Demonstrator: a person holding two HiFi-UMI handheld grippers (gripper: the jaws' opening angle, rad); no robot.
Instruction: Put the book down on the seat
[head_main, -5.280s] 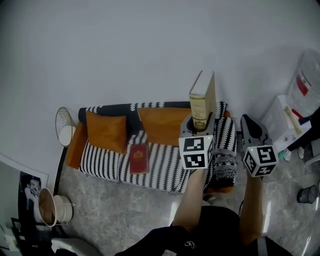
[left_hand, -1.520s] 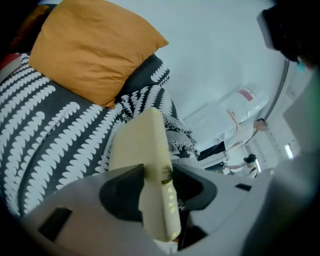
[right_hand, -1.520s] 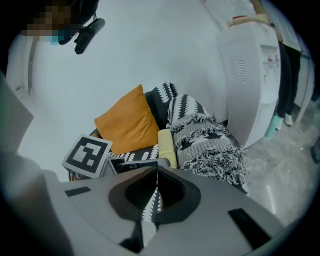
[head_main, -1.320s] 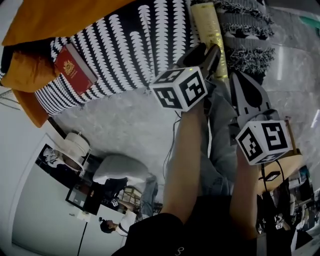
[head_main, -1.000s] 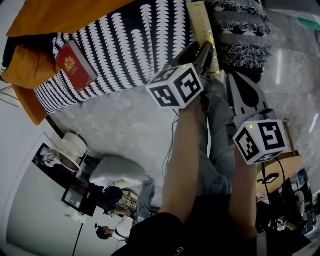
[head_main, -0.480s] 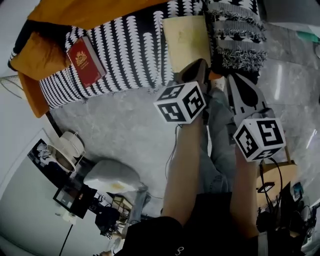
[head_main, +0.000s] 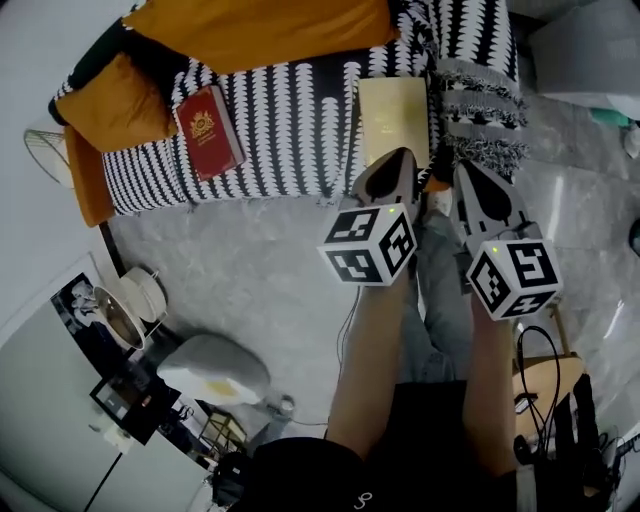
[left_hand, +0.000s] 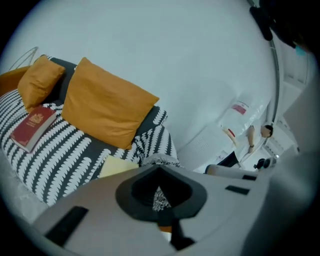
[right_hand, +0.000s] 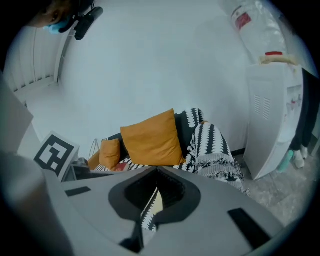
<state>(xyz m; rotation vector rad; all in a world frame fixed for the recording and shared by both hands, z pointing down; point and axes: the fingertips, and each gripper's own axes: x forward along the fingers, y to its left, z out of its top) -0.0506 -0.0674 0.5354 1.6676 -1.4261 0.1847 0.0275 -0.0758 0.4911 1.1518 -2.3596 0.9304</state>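
A pale yellow book (head_main: 393, 118) lies flat on the striped seat (head_main: 290, 140) of the sofa, near its right end. My left gripper (head_main: 399, 157) hovers just in front of the book's near edge, shut with nothing in it and clear of the cover. In the left gripper view the same book (left_hand: 117, 166) shows just beyond the closed left gripper (left_hand: 160, 171). My right gripper (head_main: 466, 172) hangs beside it over the sofa's front edge, also shut and empty; the right gripper view shows that right gripper (right_hand: 156, 173) closed, facing the sofa.
A red book (head_main: 209, 131) lies further left on the seat. Orange cushions (head_main: 262, 32) lean on the backrest and a fringed knit throw (head_main: 480, 95) drapes the right end. A wire basket (head_main: 45, 147) stands left, white cabinets (right_hand: 272, 115) right.
The left gripper carried the yellow book down from upright, laid it flat on the seat, let go, drew back and shut. The right gripper stayed alongside.
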